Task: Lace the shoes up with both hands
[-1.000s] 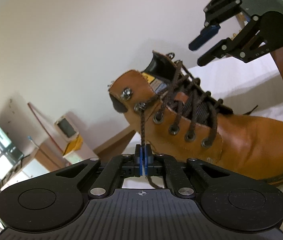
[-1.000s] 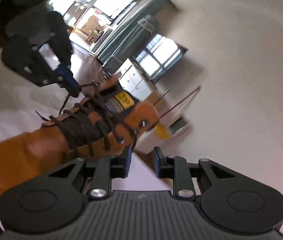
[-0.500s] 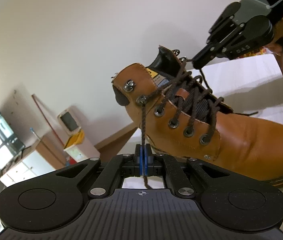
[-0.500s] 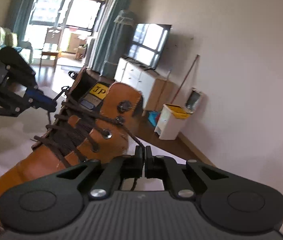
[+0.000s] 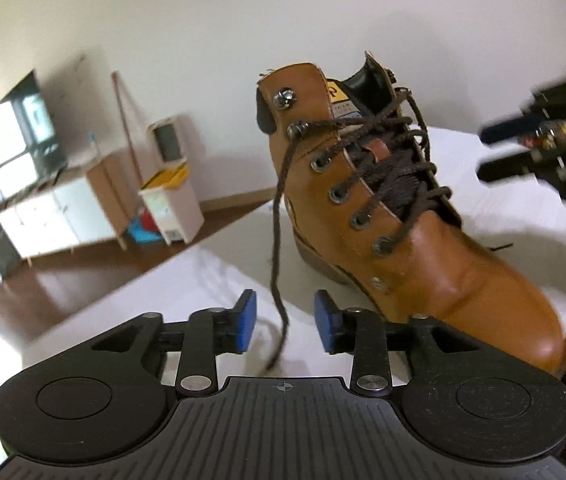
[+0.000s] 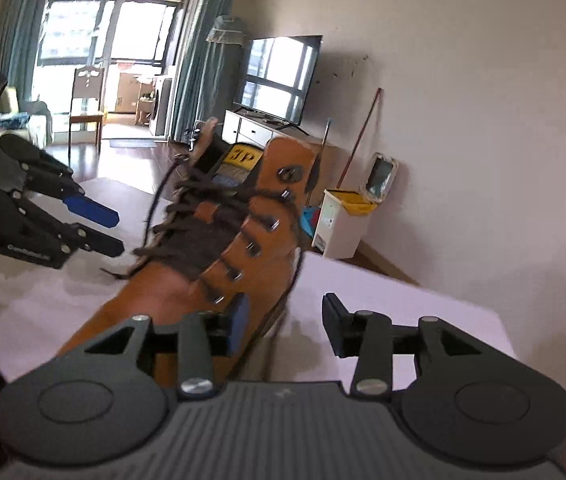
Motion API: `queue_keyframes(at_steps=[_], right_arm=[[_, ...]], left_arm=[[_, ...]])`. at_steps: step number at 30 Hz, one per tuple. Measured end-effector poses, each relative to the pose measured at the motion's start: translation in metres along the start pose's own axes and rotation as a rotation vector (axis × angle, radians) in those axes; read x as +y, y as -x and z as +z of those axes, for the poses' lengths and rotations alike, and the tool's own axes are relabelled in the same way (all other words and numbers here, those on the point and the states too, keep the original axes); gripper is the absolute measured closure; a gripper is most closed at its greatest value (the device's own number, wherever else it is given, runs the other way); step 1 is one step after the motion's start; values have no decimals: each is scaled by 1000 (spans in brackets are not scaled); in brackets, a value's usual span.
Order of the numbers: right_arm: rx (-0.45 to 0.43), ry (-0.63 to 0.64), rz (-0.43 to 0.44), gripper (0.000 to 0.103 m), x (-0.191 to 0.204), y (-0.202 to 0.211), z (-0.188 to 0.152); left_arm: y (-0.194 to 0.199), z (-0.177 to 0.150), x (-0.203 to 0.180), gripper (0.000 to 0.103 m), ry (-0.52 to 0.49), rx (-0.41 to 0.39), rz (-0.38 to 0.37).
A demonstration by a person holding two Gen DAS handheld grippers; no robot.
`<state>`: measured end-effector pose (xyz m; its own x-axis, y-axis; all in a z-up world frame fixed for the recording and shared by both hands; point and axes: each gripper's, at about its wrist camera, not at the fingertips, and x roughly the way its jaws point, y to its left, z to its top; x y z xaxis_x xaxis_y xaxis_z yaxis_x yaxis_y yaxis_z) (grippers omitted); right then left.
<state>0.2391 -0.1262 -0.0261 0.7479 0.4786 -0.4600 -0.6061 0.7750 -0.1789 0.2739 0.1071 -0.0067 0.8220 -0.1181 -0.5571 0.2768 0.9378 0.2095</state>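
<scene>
both claws stand open and empty: left gripper point(image 5: 285, 322) has a loose dark brown lace end point(image 5: 277, 248) dangling between its blue pads, untouched; right gripper point(image 6: 281, 326) spreads its fingers beside the tan leather lace-up boot point(image 5: 383, 216), which sits near the white table's point(image 5: 187, 280) far edge.

Each gripper is built in matte black, with a ribbed central body flanked by two rounded lobes, each marked by a shallow circular recess. Silver screws are set at the linkage pivots. The left gripper point(image 5: 285, 322) and right gripper point(image 6: 285, 324) are fitted with blue finger pads point(image 5: 246, 322).
</scene>
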Motion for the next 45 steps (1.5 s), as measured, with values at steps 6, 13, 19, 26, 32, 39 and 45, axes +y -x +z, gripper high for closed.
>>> queue_keyframes(at_steps=[6,13,19,26,32,39,45], right_arm=[[20,-122,-6,42,-3,16,-14],[27,-176,-49,26,6,39,-17],[29,-224,-86,22,17,53,-8],[29,-304,-118,16,30,66,-14],[58,-289,-113,13,32,92,-32],[46,-289,-120,9,25,131,-50],[-10,-302,-141,7,31,149,-45]], left_arm=[[10,-10,-9,29,63,-5,6],[37,-22,-18,8,122,-35,10],[89,-37,-32,0,178,-62,-23],[125,-51,-60,0,232,-90,11],[152,-67,-91,0,272,-102,63],[181,-84,-129,0,313,-73,97],[200,-83,-139,0,322,-82,107]])
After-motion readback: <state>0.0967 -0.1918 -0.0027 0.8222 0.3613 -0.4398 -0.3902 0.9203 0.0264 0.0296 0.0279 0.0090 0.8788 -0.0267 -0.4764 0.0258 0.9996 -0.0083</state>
